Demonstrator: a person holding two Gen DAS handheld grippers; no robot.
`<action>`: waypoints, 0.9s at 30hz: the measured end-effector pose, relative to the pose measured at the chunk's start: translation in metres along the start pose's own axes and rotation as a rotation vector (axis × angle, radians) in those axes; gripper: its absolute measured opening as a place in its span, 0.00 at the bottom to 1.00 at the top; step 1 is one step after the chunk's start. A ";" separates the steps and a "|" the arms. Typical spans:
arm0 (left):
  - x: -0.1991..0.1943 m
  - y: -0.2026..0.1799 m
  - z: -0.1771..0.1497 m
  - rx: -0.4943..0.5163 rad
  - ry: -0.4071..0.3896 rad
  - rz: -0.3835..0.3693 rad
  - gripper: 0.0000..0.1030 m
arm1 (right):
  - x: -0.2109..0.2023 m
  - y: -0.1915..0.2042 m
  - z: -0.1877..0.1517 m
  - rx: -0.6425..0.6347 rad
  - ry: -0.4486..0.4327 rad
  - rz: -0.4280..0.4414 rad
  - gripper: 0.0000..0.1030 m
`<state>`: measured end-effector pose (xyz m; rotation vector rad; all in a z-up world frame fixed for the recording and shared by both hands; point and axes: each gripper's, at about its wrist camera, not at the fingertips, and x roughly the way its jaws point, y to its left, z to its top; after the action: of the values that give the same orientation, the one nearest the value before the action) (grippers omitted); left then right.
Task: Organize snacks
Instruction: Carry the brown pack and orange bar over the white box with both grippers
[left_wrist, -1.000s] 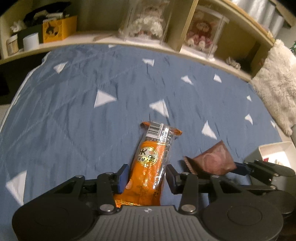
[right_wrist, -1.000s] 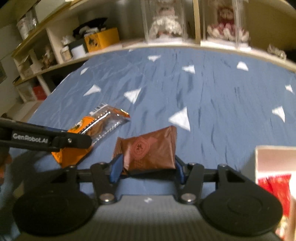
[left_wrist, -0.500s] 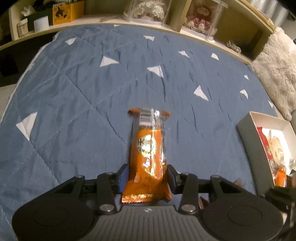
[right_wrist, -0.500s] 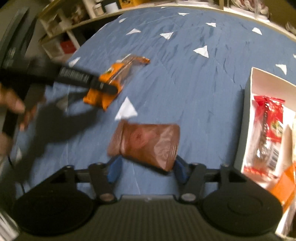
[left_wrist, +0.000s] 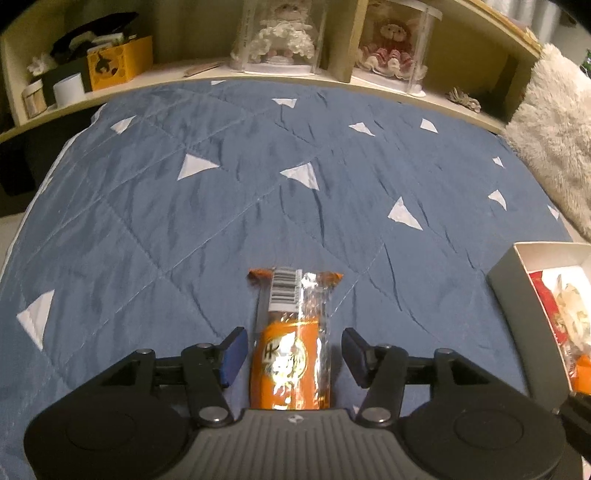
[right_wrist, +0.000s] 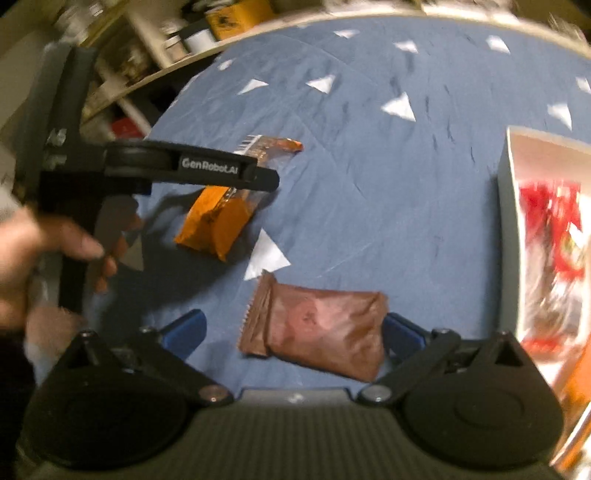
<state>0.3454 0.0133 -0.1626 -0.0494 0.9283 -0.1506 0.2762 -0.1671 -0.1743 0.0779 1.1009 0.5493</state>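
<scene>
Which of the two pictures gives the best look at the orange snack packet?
The left wrist view: the orange snack packet lies sharp and centred between the left tool's open fingers, barcode visible. The right wrist view shows it blurred, partly hidden behind that tool.

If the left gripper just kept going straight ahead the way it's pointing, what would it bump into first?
Probably the orange snack packet: it already lies between the open fingers of the left gripper, lengthwise along their line. Past its barcode end there is only the blue quilt, then the shelf with the boxed dolls. Height above the quilt is unclear.

Orange snack pkt (left_wrist: 291, 347) & brown pkt (right_wrist: 317, 328) flat on quilt.
</scene>
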 end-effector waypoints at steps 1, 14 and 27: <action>0.002 -0.001 0.000 0.009 0.001 0.002 0.56 | 0.002 0.001 0.000 0.010 0.001 -0.019 1.00; 0.003 -0.010 -0.001 0.065 0.019 0.023 0.40 | 0.006 0.020 -0.005 -0.060 -0.024 -0.138 0.66; -0.040 -0.011 0.016 -0.028 -0.103 -0.058 0.36 | -0.059 0.001 0.013 -0.053 -0.188 -0.074 0.58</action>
<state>0.3336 0.0086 -0.1195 -0.1096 0.8266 -0.1873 0.2671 -0.1905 -0.1198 0.0419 0.9018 0.4943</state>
